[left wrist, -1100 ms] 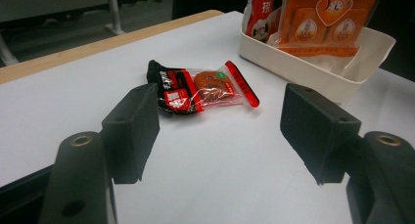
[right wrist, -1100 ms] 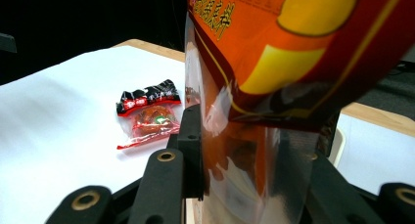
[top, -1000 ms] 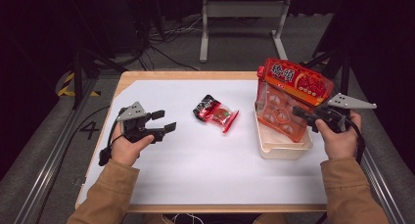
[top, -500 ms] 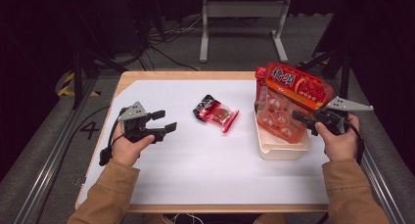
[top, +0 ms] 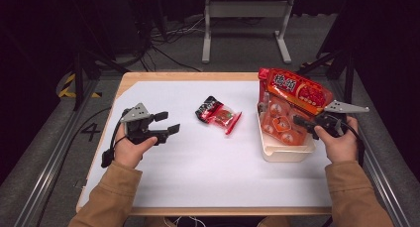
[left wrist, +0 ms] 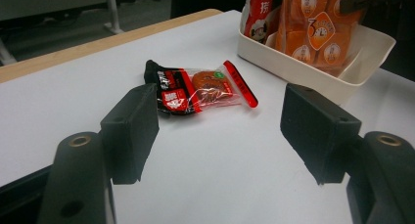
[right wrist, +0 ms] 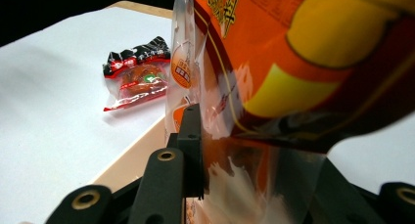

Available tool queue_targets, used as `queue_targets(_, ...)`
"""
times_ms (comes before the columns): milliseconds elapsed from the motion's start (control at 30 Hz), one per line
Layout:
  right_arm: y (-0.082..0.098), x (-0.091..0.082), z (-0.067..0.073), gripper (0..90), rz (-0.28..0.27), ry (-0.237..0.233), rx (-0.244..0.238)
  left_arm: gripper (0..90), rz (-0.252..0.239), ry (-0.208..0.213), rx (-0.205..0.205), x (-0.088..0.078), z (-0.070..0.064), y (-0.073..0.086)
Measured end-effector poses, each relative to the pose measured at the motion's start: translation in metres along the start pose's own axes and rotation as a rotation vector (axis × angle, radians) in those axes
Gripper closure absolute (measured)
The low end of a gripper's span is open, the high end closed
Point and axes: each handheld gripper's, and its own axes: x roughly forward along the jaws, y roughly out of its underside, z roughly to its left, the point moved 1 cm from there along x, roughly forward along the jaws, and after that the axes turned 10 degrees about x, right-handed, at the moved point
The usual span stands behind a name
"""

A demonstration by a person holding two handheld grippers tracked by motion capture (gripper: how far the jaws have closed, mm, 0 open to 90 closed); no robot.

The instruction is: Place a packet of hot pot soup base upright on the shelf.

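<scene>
- The big orange snack bag (top: pixel 293 95) stands tilted in the white tray (top: pixel 287 151) at about 3 o'clock on the table, its top leaning toward 11 o'clock over the tray's far rim.
- Your right gripper (top: pixel 300 122) comes in from the 3 o'clock side and is clamped on the bag's clear lower part; in the right gripper view the film (right wrist: pixel 254 150) sits pinched between the two black jaws, with the printed panel rising above them.
- The tray itself rests on the white sheet (top: pixel 198 167), its near rim at about 5 o'clock from the bag.
- The small red and black packet (top: pixel 218 113) lies flat near the table's middle, at 9 o'clock from the tray and well apart from it.
- Your left gripper (top: pixel 166 123) hovers at 9 o'clock on the table with its jaws apart and nothing between them.
- In the left gripper view the small packet (left wrist: pixel 200 89) lies just beyond the open jaws, toward 12 o'clock, touching neither pad.
</scene>
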Motion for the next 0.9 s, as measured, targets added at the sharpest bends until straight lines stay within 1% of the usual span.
queue_targets(33,0.000,0.000,0.000,70.0,0.000,0.000,0.000,31.3,0.000,0.000,0.000,0.000,0.000,0.000)
queue_targets(100,0.004,-0.001,-0.005,69.9,-0.008,-0.014,0.022,31.3,0.003,-0.001,0.006,0.001,0.000,0.000)
queue_targets(267,0.003,-0.001,-0.009,69.7,-0.015,-0.029,0.031,31.0,0.004,0.002,0.002,0.002,0.000,0.000)
queue_targets(367,0.003,-0.002,-0.009,68.8,-0.017,-0.025,0.037,30.9,0.008,-0.001,0.011,0.003,0.001,0.000)
queue_targets(400,0.003,-0.002,-0.009,67.8,-0.022,-0.018,0.037,30.8,0.008,0.000,0.004,0.003,0.001,0.001)
queue_targets(467,0.003,-0.002,-0.008,65.1,-0.028,-0.004,0.032,30.6,0.009,0.002,0.003,0.003,0.001,0.001)
queue_targets(533,0.002,-0.003,-0.007,60.9,-0.029,0.020,0.016,30.6,0.009,0.003,0.000,0.002,0.001,0.002)
queue_targets(567,0.001,-0.004,-0.006,57.0,-0.036,0.039,0.014,30.5,0.012,0.002,0.006,0.002,0.002,0.002)
queue_targets(667,-0.002,-0.008,-0.003,40.4,-0.078,0.062,0.004,30.4,0.007,0.002,0.001,0.002,0.002,0.002)
queue_targets(700,-0.004,-0.011,-0.002,33.2,-0.088,0.081,-0.004,30.3,0.009,0.003,0.002,0.002,0.002,0.001)
queue_targets(733,-0.004,-0.011,-0.002,33.2,-0.088,0.081,-0.004,30.2,0.009,0.003,0.002,0.002,0.002,0.001)
queue_targets(767,-0.004,-0.013,-0.001,30.6,-0.086,0.085,-0.004,30.2,0.007,0.002,0.002,0.002,0.001,0.001)
queue_targets(800,-0.005,-0.015,-0.001,27.6,-0.083,0.094,-0.002,30.2,0.007,0.001,0.002,0.002,0.001,0.001)
queue_targets(900,-0.005,-0.021,0.001,25.0,-0.088,0.127,-0.020,30.1,0.005,0.000,0.001,0.002,0.001,0.001)
